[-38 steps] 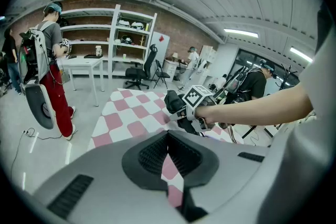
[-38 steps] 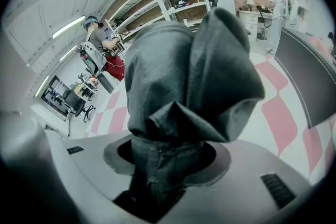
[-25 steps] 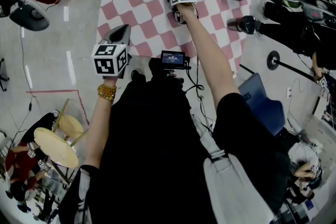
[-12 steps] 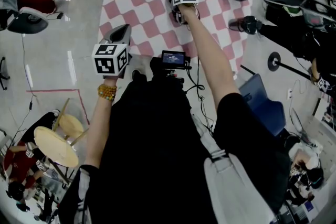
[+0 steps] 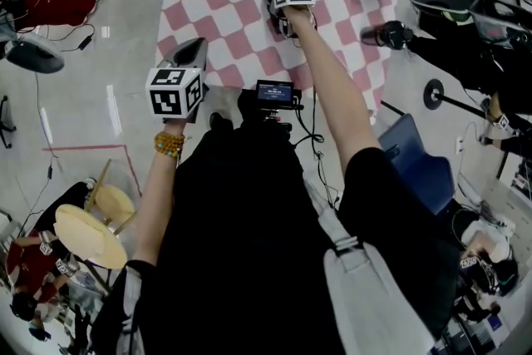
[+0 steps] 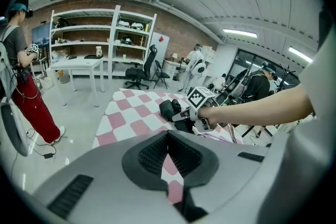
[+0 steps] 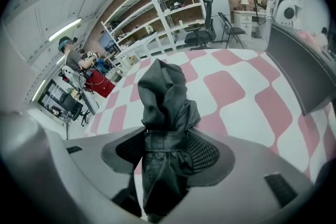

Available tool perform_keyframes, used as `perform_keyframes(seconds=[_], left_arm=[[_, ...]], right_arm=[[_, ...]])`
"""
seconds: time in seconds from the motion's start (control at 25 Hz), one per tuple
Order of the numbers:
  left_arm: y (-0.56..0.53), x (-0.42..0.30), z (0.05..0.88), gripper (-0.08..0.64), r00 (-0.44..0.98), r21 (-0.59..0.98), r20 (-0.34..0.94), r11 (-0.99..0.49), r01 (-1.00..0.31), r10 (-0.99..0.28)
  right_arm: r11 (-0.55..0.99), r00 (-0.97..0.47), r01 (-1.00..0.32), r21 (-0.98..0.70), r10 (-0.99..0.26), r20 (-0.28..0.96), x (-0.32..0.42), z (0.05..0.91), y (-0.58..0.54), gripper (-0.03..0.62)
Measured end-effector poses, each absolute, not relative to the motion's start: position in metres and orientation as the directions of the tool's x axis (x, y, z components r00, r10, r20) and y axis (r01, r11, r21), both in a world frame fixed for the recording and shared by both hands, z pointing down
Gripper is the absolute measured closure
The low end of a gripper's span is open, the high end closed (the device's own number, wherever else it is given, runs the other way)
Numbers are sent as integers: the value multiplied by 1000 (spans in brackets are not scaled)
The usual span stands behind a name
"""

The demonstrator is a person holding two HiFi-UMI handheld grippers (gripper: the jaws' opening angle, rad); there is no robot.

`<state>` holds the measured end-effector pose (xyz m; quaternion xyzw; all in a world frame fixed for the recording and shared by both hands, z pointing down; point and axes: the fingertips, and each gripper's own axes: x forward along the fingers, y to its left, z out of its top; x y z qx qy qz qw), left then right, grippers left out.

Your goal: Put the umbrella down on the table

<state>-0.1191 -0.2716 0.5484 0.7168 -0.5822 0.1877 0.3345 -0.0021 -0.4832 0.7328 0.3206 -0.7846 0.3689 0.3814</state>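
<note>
Umbrella (image 7: pixel 163 92) loose between R claw's (image 7: pixel 167 136) just-widened jaws, long axis fwd along claw, onto worktop (image 7: pixel 236 107); L claw (image 6: pixel 168 136) pressed together, farther off.

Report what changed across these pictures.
The right hand-held gripper has just been opening its jaws. The folded black umbrella lies between them on the checked table, apparently released. A bystander in red trousers shifted left. The left hand-held gripper and the umbrella stayed put.
</note>
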Motion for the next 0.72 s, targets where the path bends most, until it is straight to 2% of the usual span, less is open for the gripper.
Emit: perform_keyframes(seconds=[0.72], left_arm=[[-284,-94,539,546,342,254,611,-232,-939,-714]], right_arm=[[558,-596,-754,-346,-360,718,9,646,-469,354]])
